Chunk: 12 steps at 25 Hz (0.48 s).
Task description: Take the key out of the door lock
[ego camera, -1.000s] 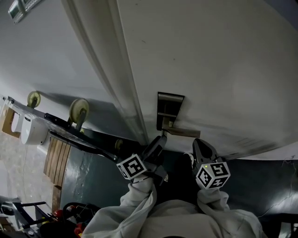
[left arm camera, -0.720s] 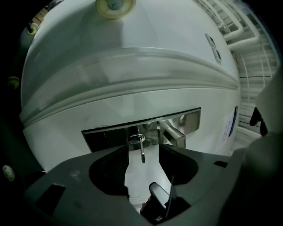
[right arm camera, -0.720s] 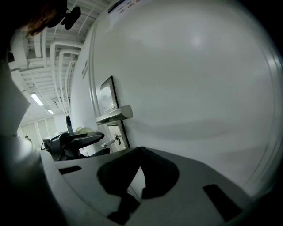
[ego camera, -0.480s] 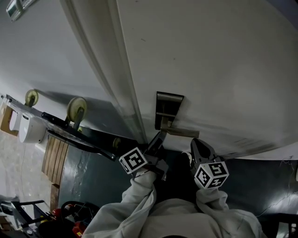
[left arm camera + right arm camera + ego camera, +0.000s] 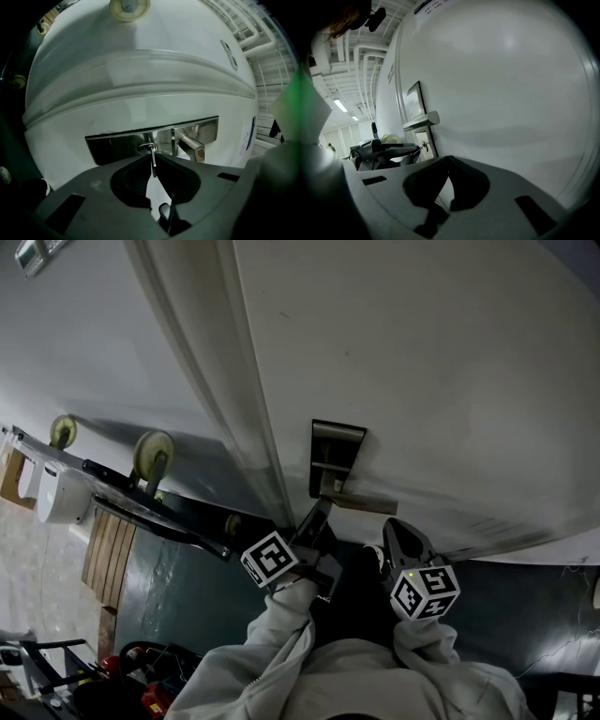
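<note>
Left tool (image 5: 152,156), jaws just closed, grasps the thin silver metal key (image 5: 153,168) in the chrome rectangular lock plate (image 5: 117,146); right tool (image 5: 449,158), at 3 o'clock, clenched empty.

I'm standing at a white door (image 5: 422,381) in what looks like a workshop hall. Bare pipes (image 5: 365,56) and strip lights (image 5: 340,105) run overhead. To my left are a wooden pallet (image 5: 112,563) and castor wheels (image 5: 153,454), with dark painted floor (image 5: 178,587) below.
</note>
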Each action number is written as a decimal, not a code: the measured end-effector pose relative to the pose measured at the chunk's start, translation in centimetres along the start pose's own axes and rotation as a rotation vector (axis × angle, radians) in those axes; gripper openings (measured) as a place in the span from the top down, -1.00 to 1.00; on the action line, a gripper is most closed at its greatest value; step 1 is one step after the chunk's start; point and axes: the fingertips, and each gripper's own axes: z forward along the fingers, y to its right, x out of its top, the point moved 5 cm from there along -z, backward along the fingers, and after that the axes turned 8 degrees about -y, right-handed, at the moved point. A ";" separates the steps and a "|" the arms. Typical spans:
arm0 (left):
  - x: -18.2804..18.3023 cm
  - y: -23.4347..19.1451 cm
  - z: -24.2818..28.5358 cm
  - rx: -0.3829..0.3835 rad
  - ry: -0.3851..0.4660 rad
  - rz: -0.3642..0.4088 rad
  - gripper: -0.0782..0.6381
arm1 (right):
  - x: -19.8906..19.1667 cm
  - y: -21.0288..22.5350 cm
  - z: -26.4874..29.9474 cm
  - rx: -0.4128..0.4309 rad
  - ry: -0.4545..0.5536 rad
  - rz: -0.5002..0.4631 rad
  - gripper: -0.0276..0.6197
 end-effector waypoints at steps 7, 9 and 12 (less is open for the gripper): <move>-0.2 0.4 0.2 -0.027 0.031 -0.048 0.69 | -0.4 0.0 -0.1 0.019 -0.008 -0.001 0.75; -0.2 0.4 0.2 -0.023 0.042 -0.061 0.70 | -0.4 0.1 -0.3 0.019 -0.008 0.001 0.75; -0.2 0.6 0.3 -0.030 0.059 -0.072 0.70 | -0.6 0.2 -0.5 0.016 -0.009 0.003 0.75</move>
